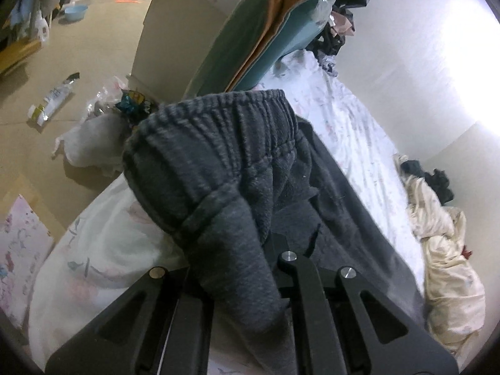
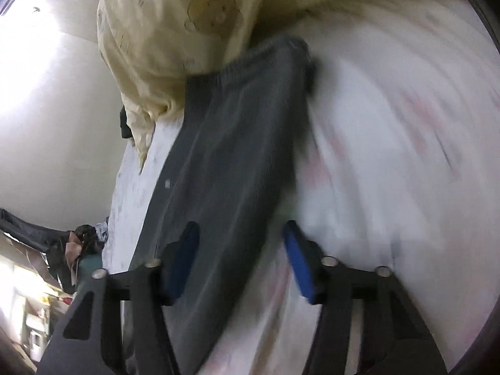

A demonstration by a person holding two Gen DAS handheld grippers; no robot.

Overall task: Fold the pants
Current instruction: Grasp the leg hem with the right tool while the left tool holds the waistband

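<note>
A: Lying along the bed, the dark grey pants, stretching away over the white printed sheet toward the far end.

B: And the left gripper?

A: Clamping down tight on a bunched fold of the pants near the elastic waistband, fabric draping over the near finger and hiding the tips. Waistband standing raised off the sheet.

B: Seeing the right gripper in the other view?

A: Yes, hanging over the pants with blue pads standing apart. Left pad sitting over the grey cloth, right pad over the bare sheet just beside the cloth's edge. Not pressing on anything. Whole view smearing with blur, so not telling whether the pads are touching the fabric.

B: Anything beside the pants?

A: Cream-coloured bedding crumpling at the far end in the right wrist view, touching the far end of the pants. Teal and orange folded mat leaning at the far end in the left wrist view. Litter lying on the floor to the left.
</note>
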